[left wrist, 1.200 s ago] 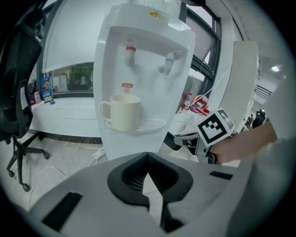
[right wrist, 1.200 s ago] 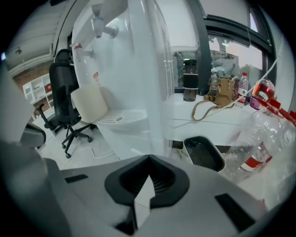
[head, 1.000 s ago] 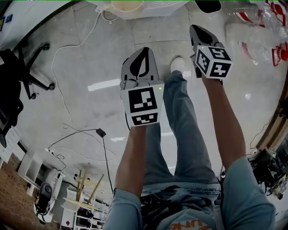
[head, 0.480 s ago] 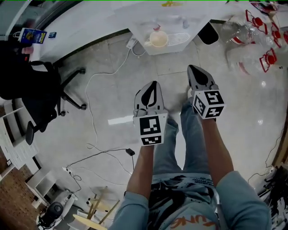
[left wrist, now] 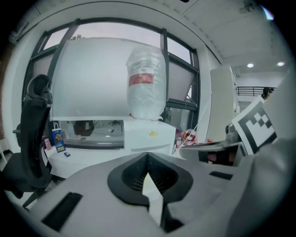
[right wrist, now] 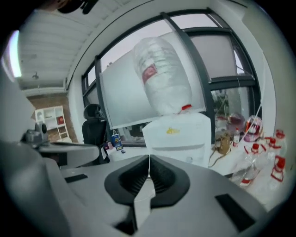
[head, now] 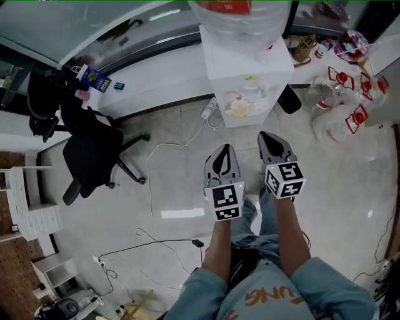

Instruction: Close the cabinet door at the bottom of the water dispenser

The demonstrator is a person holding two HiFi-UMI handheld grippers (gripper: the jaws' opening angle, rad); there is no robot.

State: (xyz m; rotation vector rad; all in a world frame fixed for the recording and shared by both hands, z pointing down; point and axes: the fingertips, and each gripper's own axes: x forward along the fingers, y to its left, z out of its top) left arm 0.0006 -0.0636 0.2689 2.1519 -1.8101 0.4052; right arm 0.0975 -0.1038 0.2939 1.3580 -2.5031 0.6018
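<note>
A pale, glossy floor (head: 156,250) runs up to a long white worktop (head: 162,75) set beneath a dark-framed window (left wrist: 92,74). A black office chair (head: 94,153) stands at the left of the head view and a white cable (head: 150,181) trails over the floor beside it. A blue packet (head: 95,78) lies on the worktop, and clear bottles with red caps (head: 350,106) are gathered on the floor at the right. The white water dispenser (head: 247,69) stands against the worktop at the top centre, with a large clear bottle (head: 240,15) with a red label upended on it. The left gripper (head: 224,150) and the right gripper (head: 269,139) are held side by side over the floor, each on a bare forearm, and both point toward the dispenser. They are near its foot in the head view but apart from it. In the left gripper view the jaws of the left gripper (left wrist: 147,155) are pressed together at their tips with nothing between them. The dispenser (left wrist: 148,134) rises directly beyond them and the bottle (left wrist: 145,85) above it. In the right gripper view the jaws of the right gripper (right wrist: 149,157) likewise meet along one line and hold nothing, and the dispenser (right wrist: 178,134) lies ahead and slightly to the right. The cabinet door at the base is covered by the gripper bodies in both gripper views. It is too steeply foreshortened in the head view, so its position cannot be told.
</note>
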